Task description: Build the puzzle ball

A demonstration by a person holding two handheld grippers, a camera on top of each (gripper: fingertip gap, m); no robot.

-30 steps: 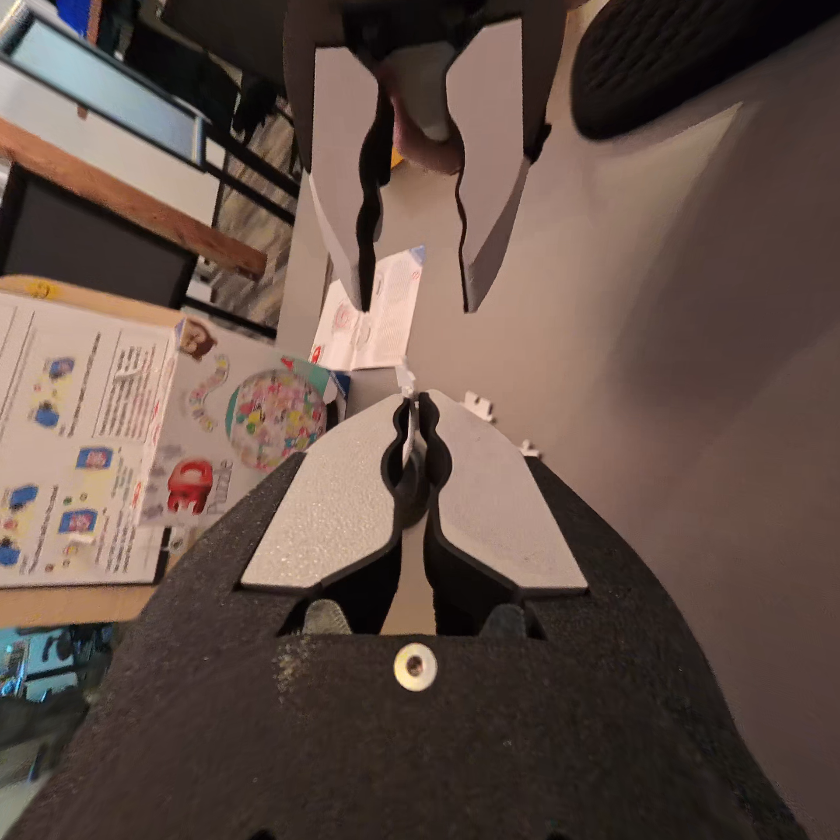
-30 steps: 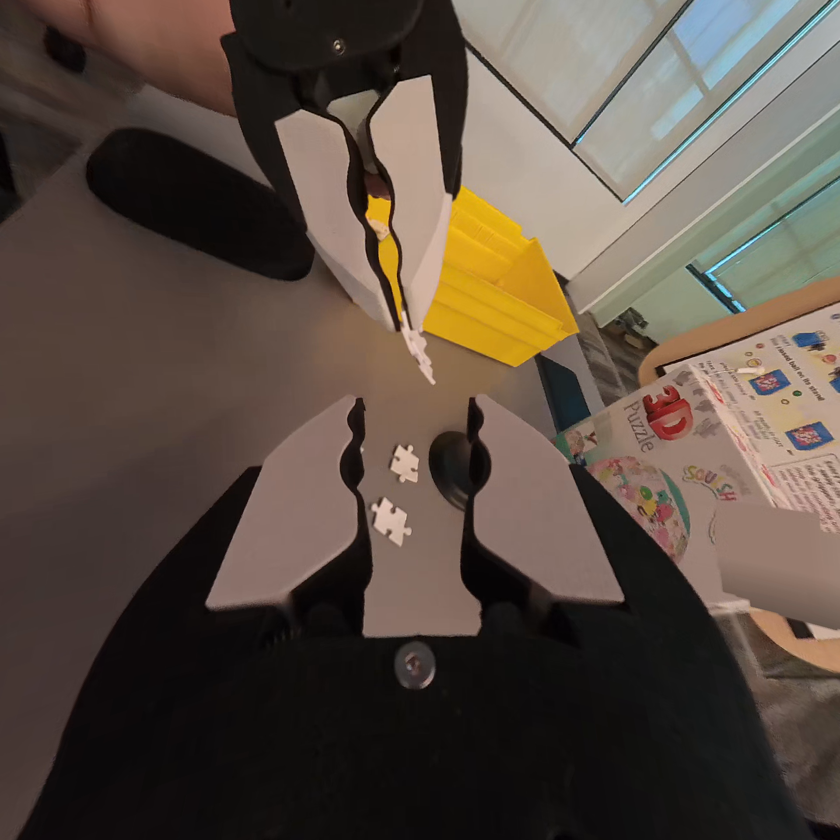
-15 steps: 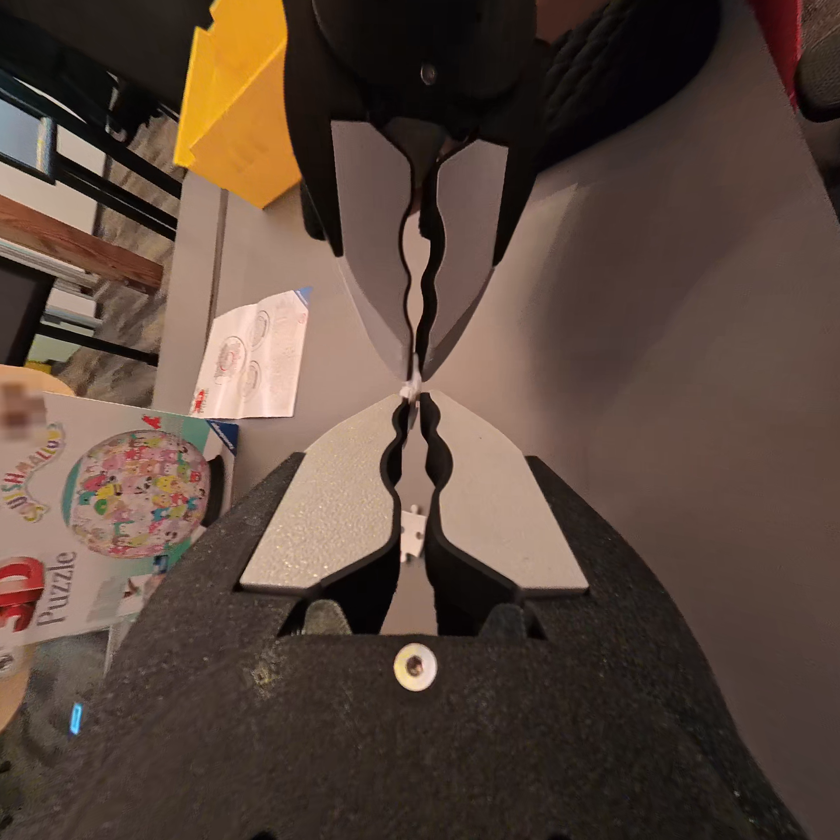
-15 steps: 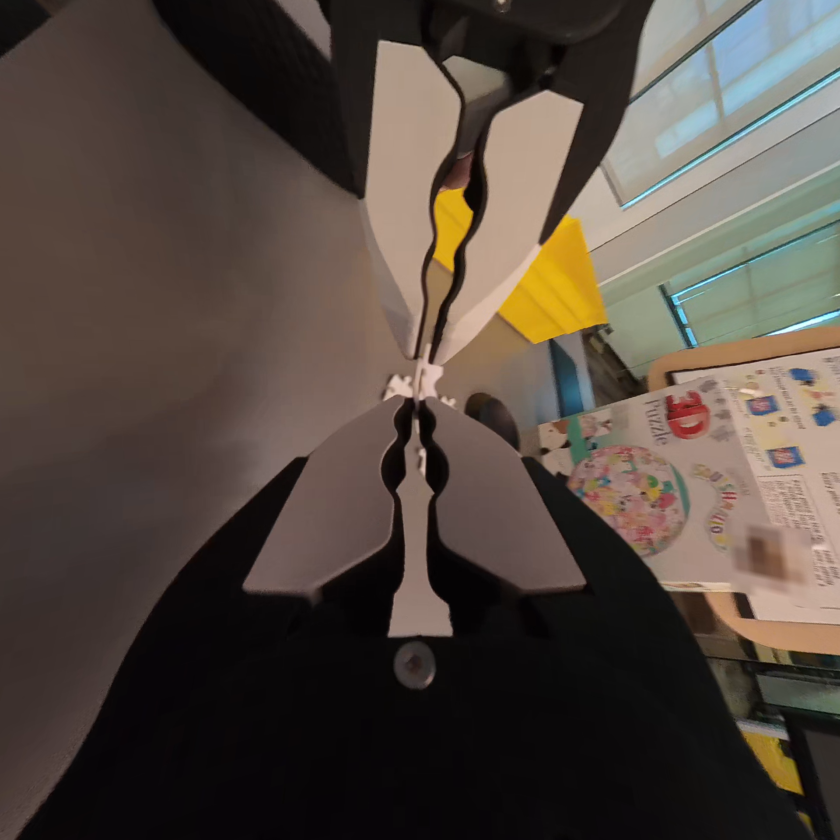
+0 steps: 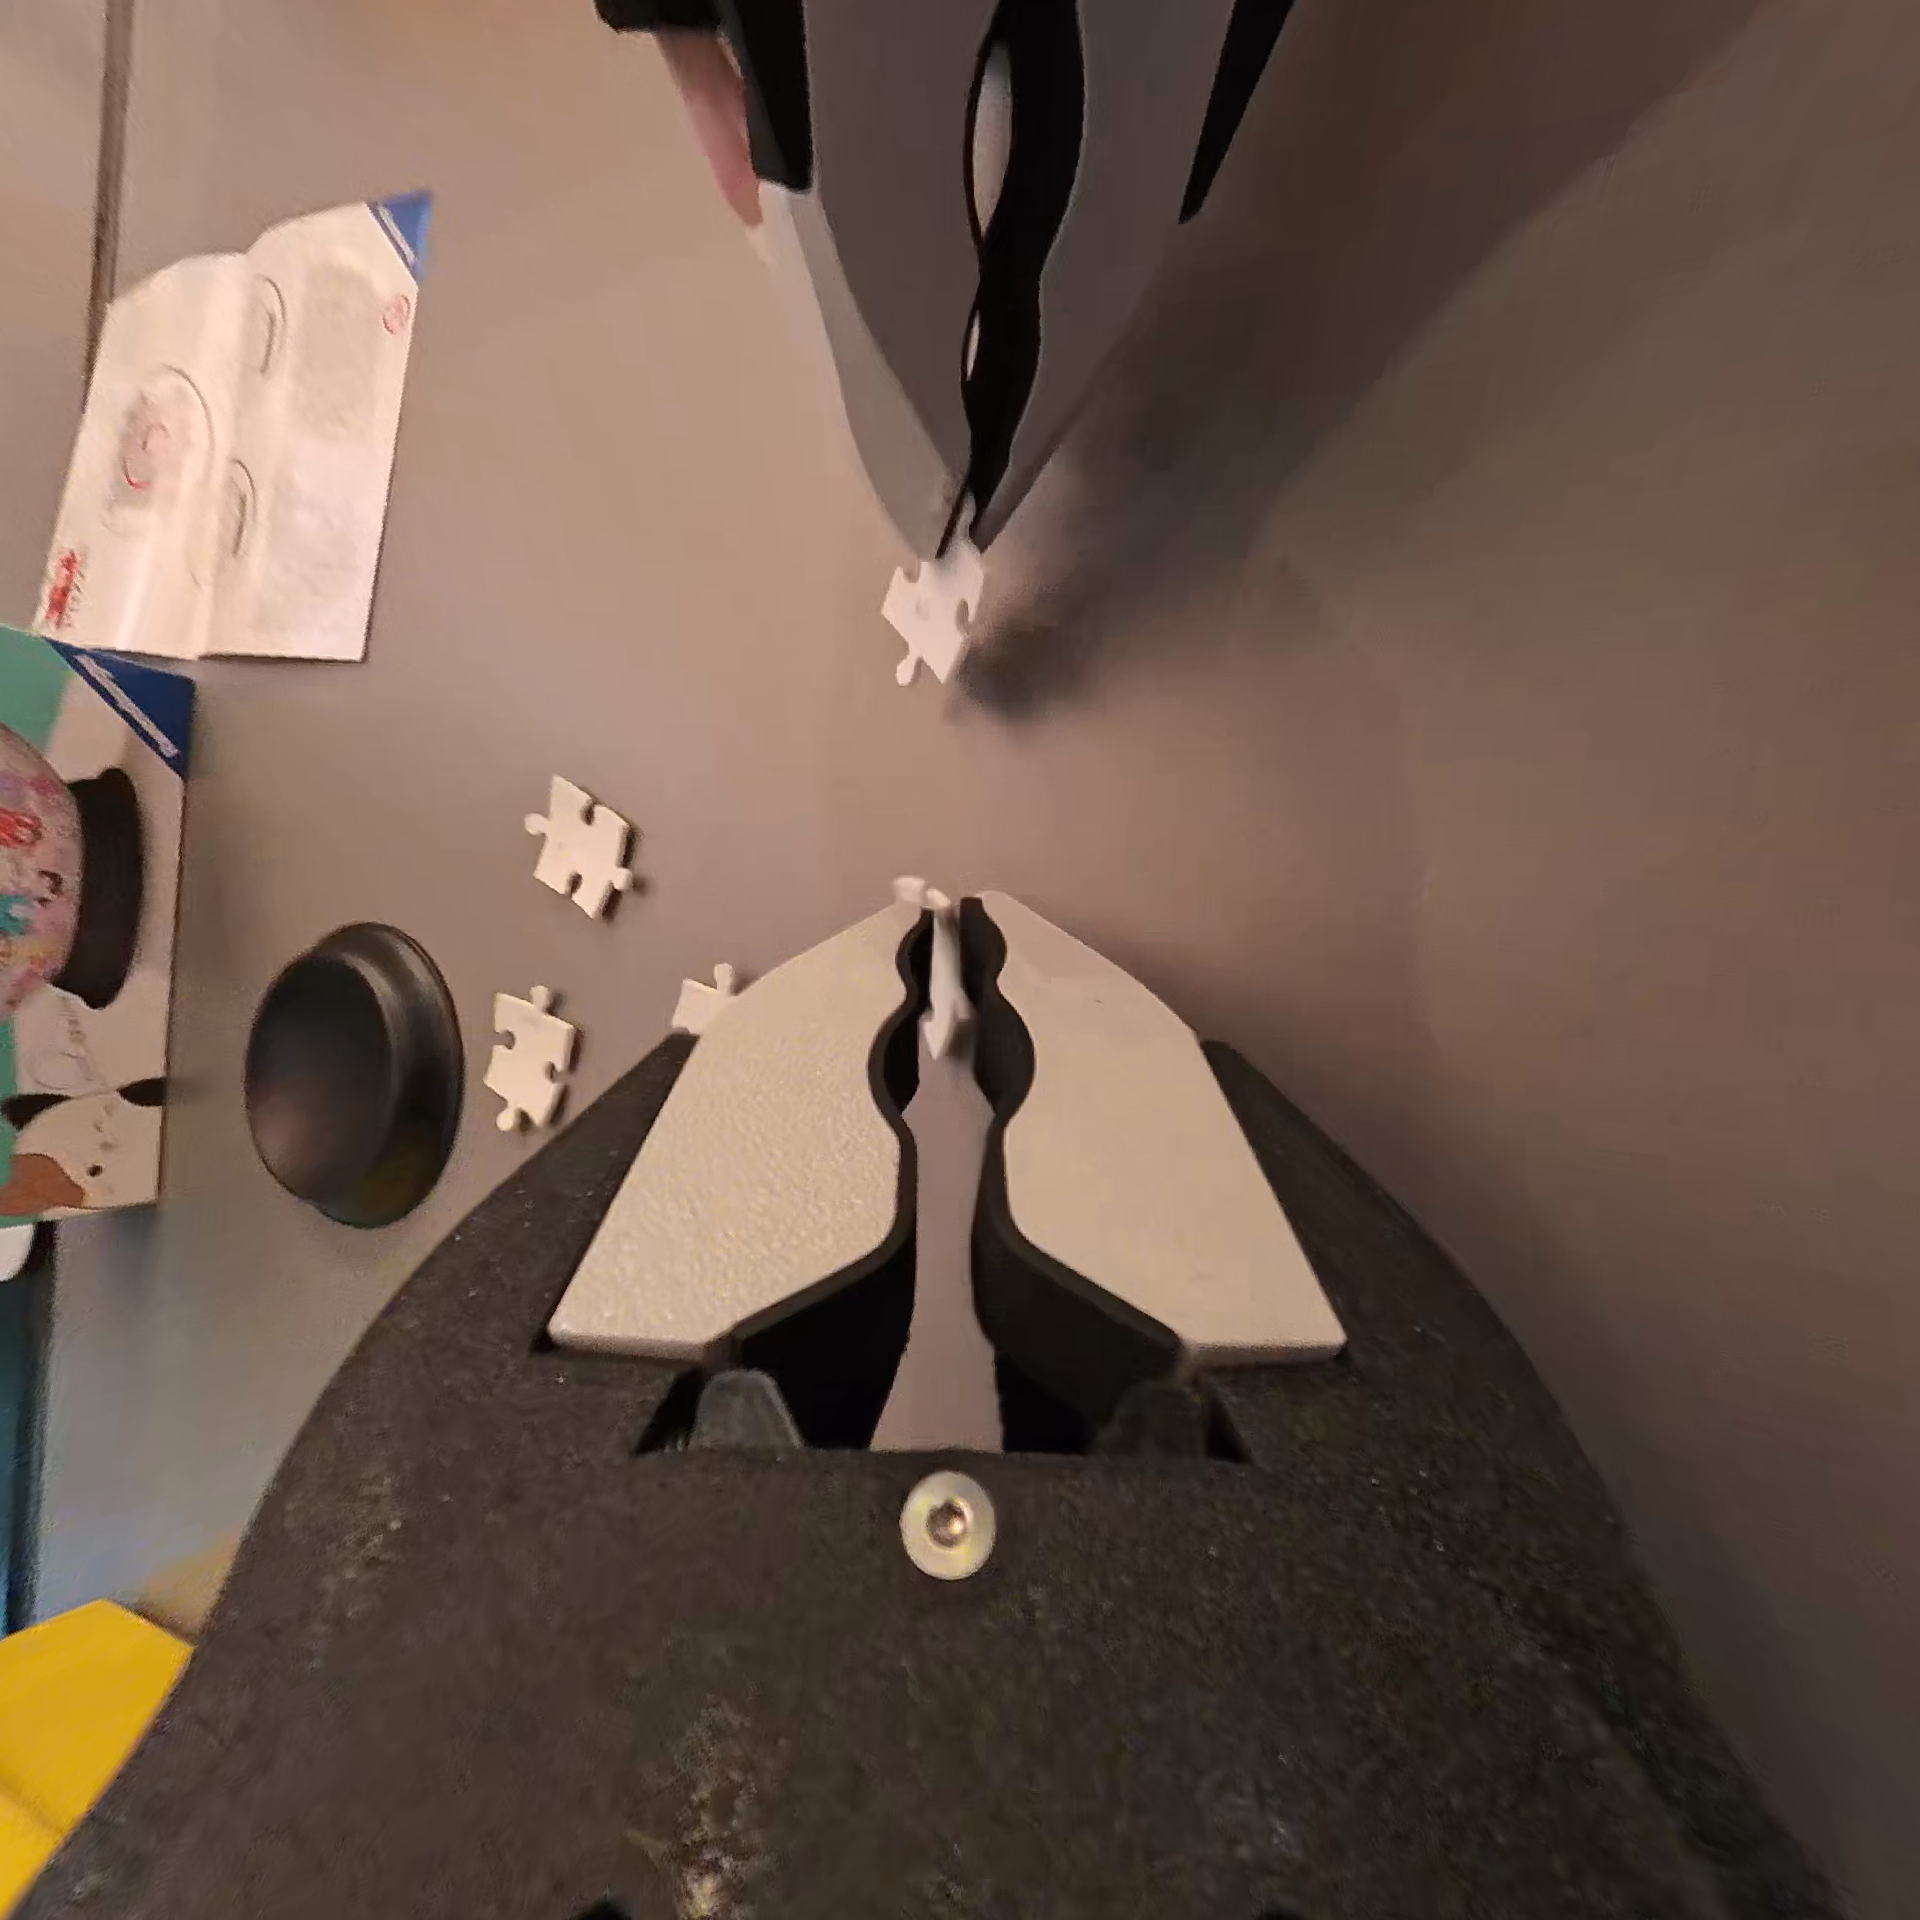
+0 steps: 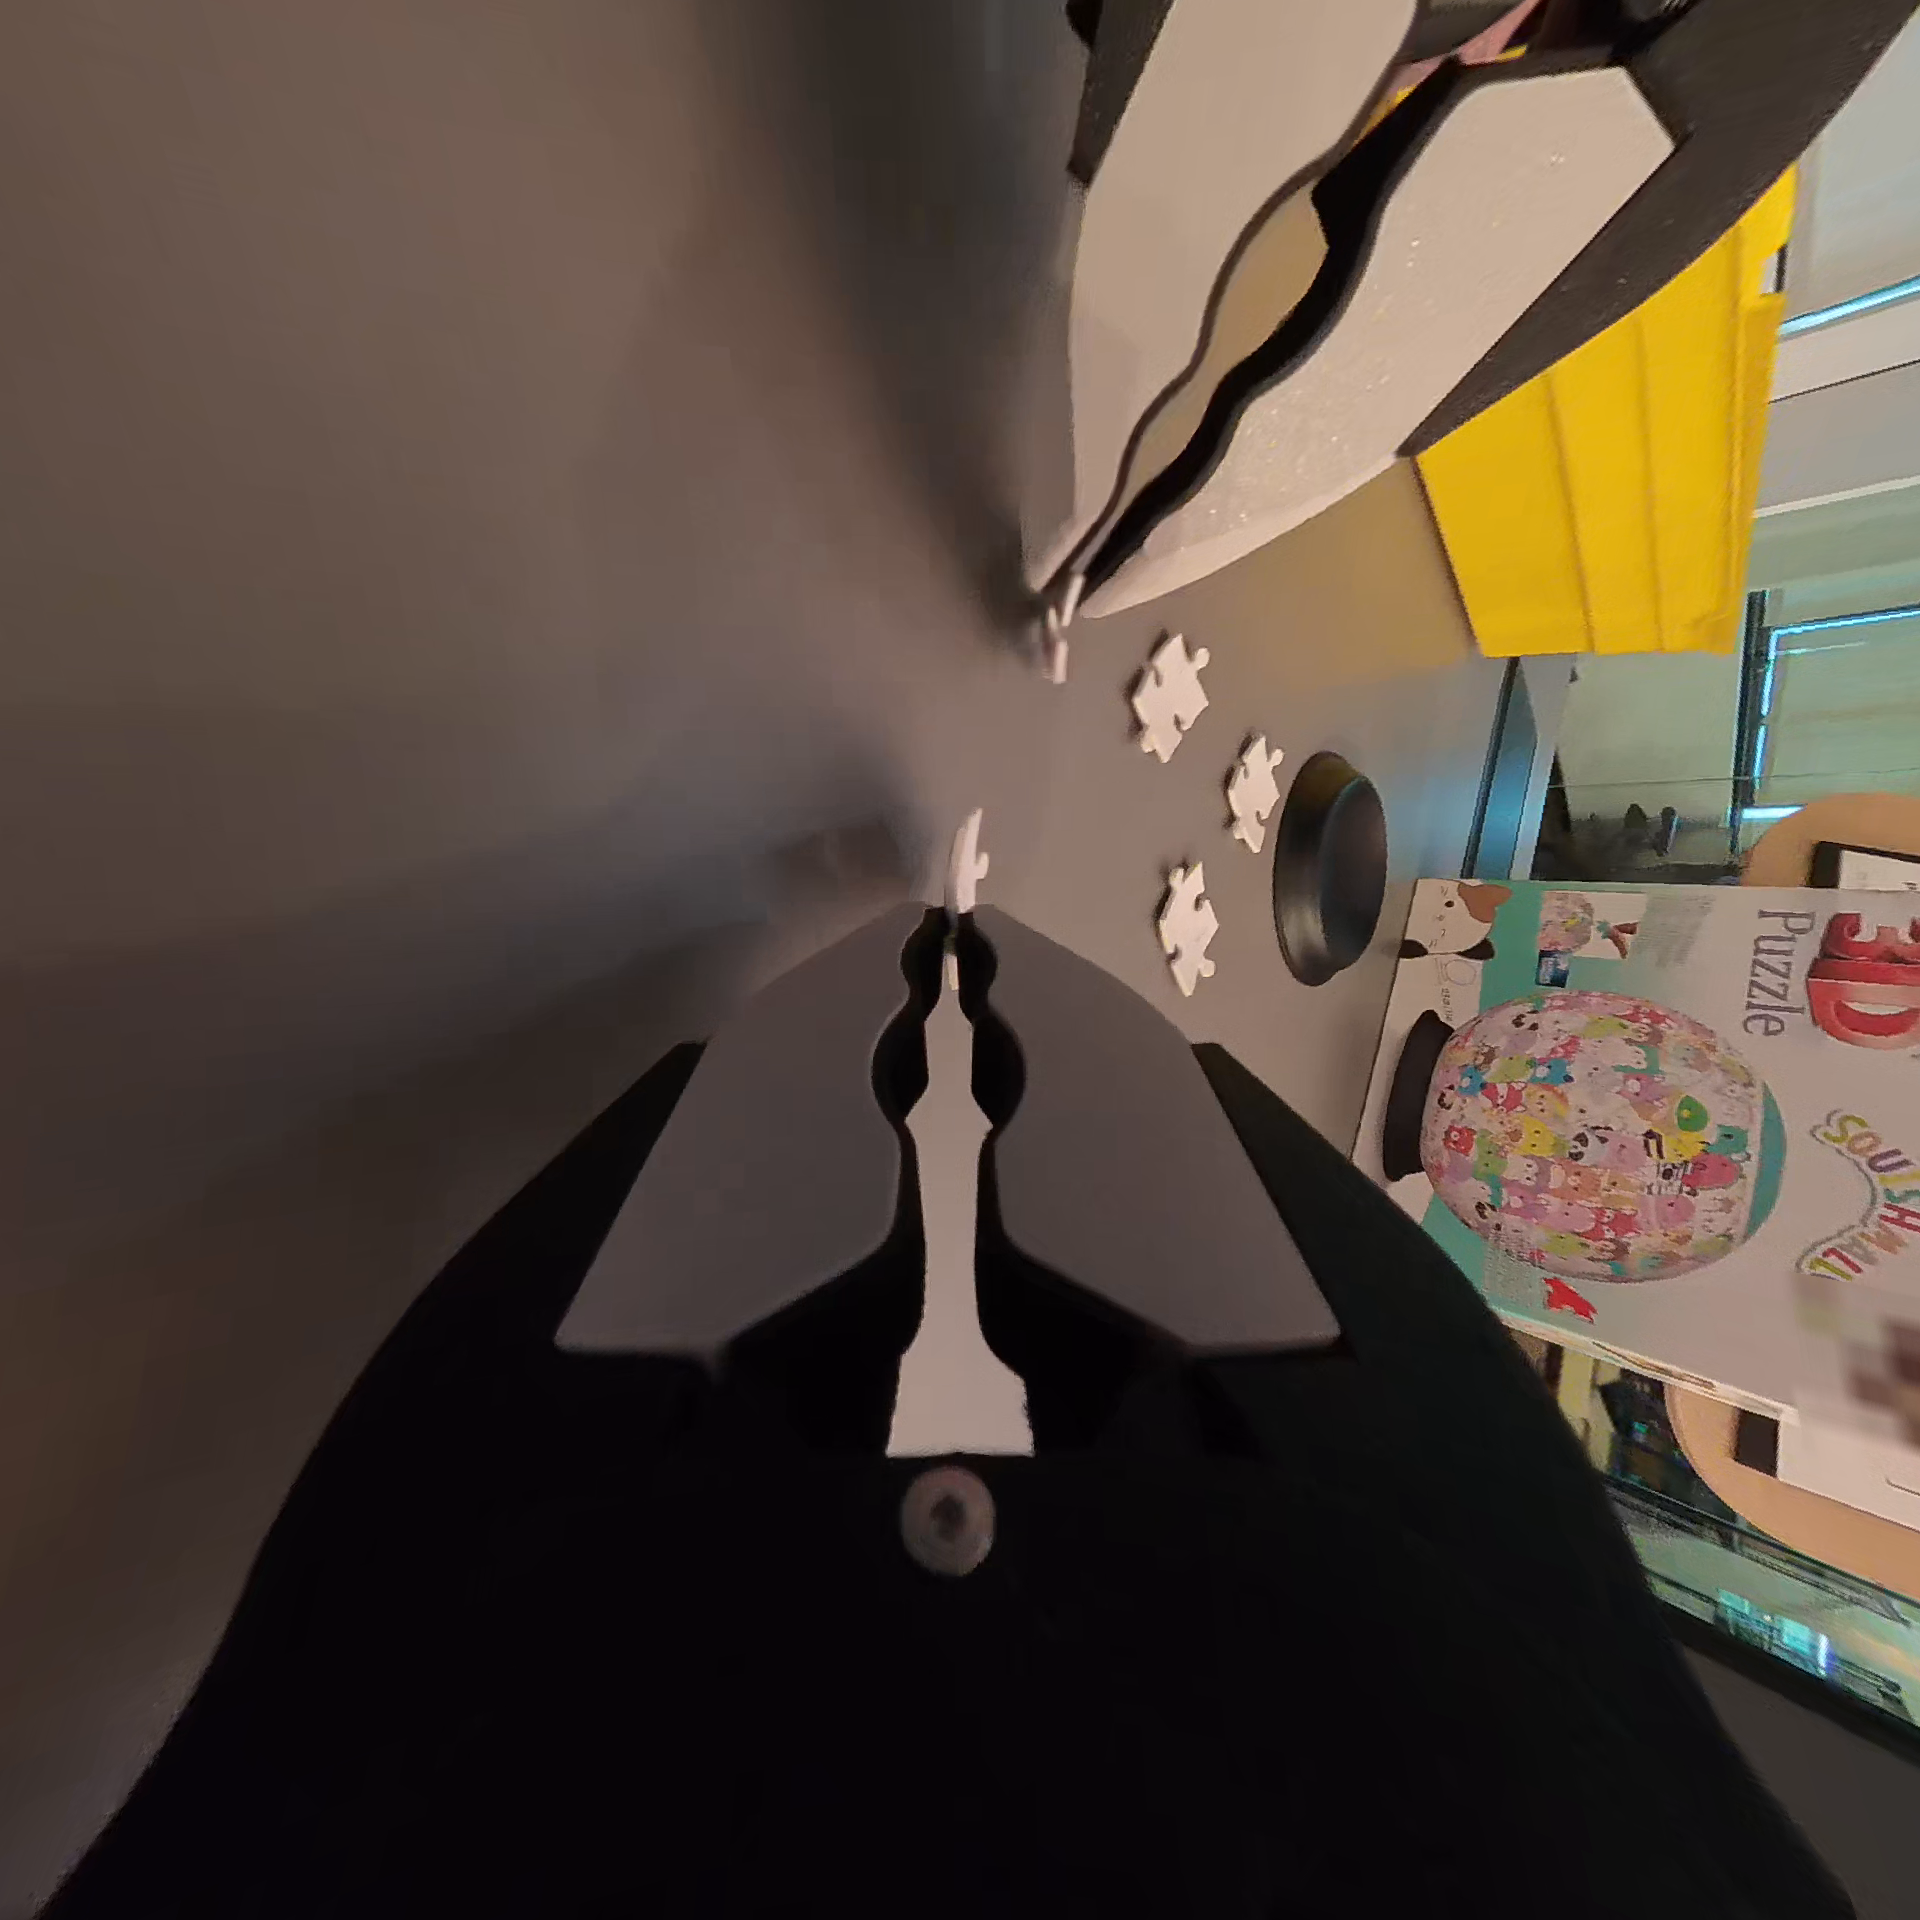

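Note:
My left gripper (image 5: pixel 940 909) is shut on a white puzzle piece (image 5: pixel 943 987) held edge-on between its tips. My right gripper (image 5: pixel 966 520) faces it from above and is shut on a second white piece (image 5: pixel 935 613), a gap apart from the first. In the right wrist view my right gripper (image 6: pixel 951 920) pinches its piece (image 6: pixel 968 868), and the left gripper (image 6: pixel 1060 597) comes in from the upper right with its piece (image 6: pixel 1055 649). Three loose white pieces (image 5: pixel 582 847) (image 5: pixel 530 1055) (image 6: pixel 1188 930) lie on the grey table beside a black round stand (image 5: pixel 353 1075).
The puzzle box (image 6: pixel 1662 1091) lies at the table's edge beside the stand. A folded leaflet (image 5: pixel 239 436) lies farther along that side. A yellow bin (image 6: pixel 1621 468) stands behind the left gripper. The grey table (image 5: pixel 1558 935) stretches bare on the other side. Across from one pair of fingers to the other is roughly 7 centimeters.
The right gripper shut on a piece from the table. The two grippers' tips met with their pieces touching; now they have drawn apart, each holding its piece lower over the table.

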